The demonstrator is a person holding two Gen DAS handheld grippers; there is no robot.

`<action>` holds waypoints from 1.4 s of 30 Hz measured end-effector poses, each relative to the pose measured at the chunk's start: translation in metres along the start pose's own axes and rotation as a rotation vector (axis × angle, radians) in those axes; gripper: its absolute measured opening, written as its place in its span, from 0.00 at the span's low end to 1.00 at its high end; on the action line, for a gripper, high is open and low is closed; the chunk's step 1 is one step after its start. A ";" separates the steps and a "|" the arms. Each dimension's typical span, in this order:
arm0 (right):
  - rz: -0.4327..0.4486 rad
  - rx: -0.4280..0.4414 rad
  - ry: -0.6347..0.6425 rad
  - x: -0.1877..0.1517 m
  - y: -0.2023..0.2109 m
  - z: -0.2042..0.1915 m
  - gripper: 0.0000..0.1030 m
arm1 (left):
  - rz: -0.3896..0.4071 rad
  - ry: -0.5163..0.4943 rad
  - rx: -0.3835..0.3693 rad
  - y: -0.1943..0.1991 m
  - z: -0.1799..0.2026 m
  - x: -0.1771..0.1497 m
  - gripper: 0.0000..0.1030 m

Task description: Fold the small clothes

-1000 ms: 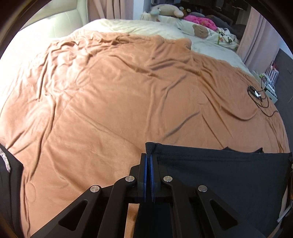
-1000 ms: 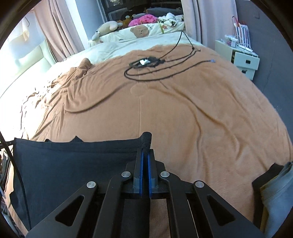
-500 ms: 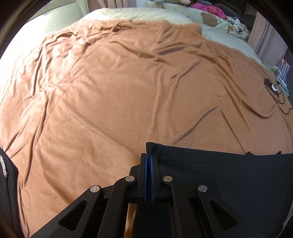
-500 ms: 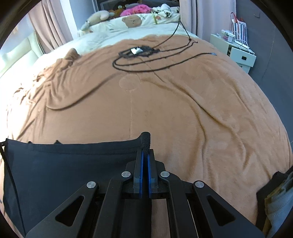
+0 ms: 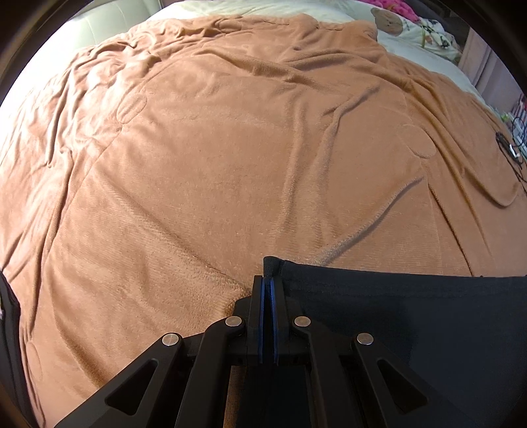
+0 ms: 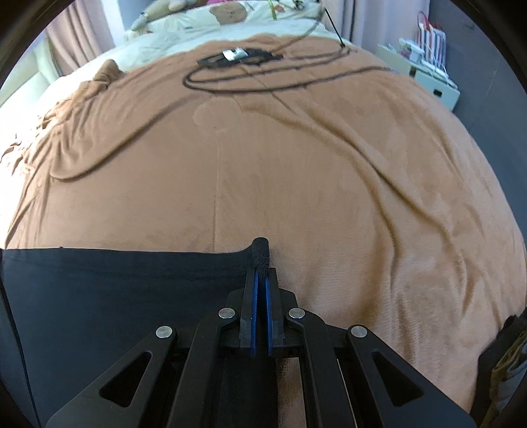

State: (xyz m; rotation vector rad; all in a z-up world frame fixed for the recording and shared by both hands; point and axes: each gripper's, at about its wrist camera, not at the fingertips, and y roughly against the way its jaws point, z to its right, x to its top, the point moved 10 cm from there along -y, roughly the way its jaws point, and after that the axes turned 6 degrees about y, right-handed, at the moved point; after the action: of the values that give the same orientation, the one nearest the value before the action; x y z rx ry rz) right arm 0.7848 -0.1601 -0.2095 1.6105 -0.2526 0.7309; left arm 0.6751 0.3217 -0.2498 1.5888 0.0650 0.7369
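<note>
A black garment (image 5: 411, 312) hangs stretched flat between my two grippers, just above a brown blanket (image 5: 230, 164). My left gripper (image 5: 270, 280) pinches the garment's top left corner; its jaws are opening slightly, and the blue pads still press on the cloth. In the right wrist view the same garment (image 6: 115, 296) spreads to the left. There my right gripper (image 6: 261, 271) is shut on the top right corner, and a nub of cloth sticks out past its tips. The garment's lower part is hidden behind the gripper bodies.
The blanket (image 6: 296, 181) covers a wide bed. A black cable with a small device (image 6: 237, 56) lies on its far part. Pillows and plush toys (image 5: 388, 19) sit at the head. A white cabinet (image 6: 434, 82) stands beside the bed. Stacked clothes (image 6: 507, 362) lie at the right edge.
Both grippers have sunk toward the blanket and tipped further down, carrying the stretched black garment with them. The bed's far end has slid up out of both views.
</note>
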 end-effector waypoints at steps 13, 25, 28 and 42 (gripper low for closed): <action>0.008 0.051 0.022 -0.018 0.052 -0.007 0.60 | 0.008 0.033 -0.073 0.064 -0.031 -0.021 0.59; 0.084 0.041 0.015 -0.070 0.133 0.000 0.60 | 0.060 0.023 -0.139 0.138 -0.030 -0.063 0.72; 0.092 0.076 0.002 -0.084 0.151 0.003 0.60 | 0.066 0.023 -0.159 0.154 -0.029 -0.077 0.72; 0.131 0.111 -0.047 -0.143 0.223 0.013 0.60 | 0.093 0.018 -0.237 0.205 -0.036 -0.155 0.72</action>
State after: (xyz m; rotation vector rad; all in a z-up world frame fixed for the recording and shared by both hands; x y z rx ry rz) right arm 0.5547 -0.2494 -0.1132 1.7297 -0.3597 0.8191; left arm 0.4591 0.2460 -0.1285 1.3662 -0.0811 0.8015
